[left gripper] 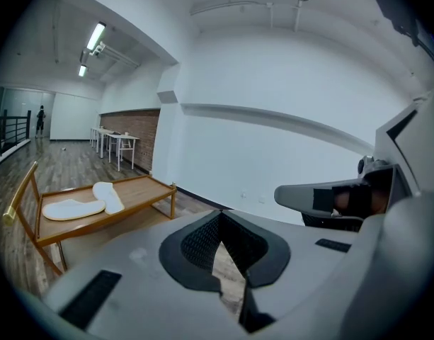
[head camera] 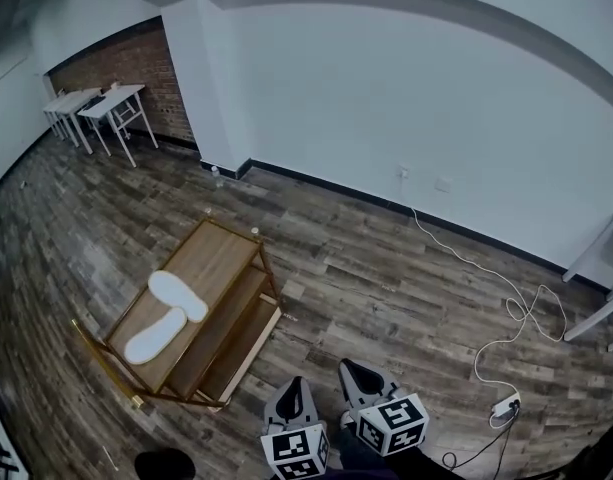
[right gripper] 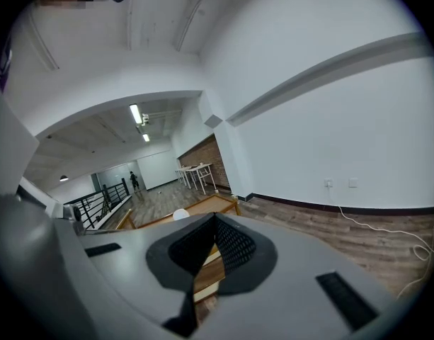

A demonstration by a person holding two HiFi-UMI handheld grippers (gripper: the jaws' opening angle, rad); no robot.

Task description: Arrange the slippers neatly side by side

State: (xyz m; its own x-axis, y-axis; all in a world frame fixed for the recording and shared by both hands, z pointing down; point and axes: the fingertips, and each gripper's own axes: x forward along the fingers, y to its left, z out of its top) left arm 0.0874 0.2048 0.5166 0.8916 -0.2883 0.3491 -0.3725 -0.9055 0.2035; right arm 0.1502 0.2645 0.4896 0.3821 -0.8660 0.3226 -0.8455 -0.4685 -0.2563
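L gripper [head camera: 294,393], R gripper [head camera: 358,376] jaws closed, empty, 2 white slippers [head camera: 176,295] touching on wooden rack [head camera: 236,243]

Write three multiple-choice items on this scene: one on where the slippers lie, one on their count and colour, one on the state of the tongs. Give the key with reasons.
1. Where do the slippers lie?
A. on the floor
B. on top of the wooden rack
C. on a white table

2. How many slippers, and what colour?
A. two, white
B. three, black
C. one, brown

3. State of the left tongs and right tongs?
A. both shut, empty
B. each gripping a slipper
C. both wide open

Key:
1 B, both rest on the rack's top board.
2 A, two white shapes show there.
3 A, each gripper view shows tips together around nothing.
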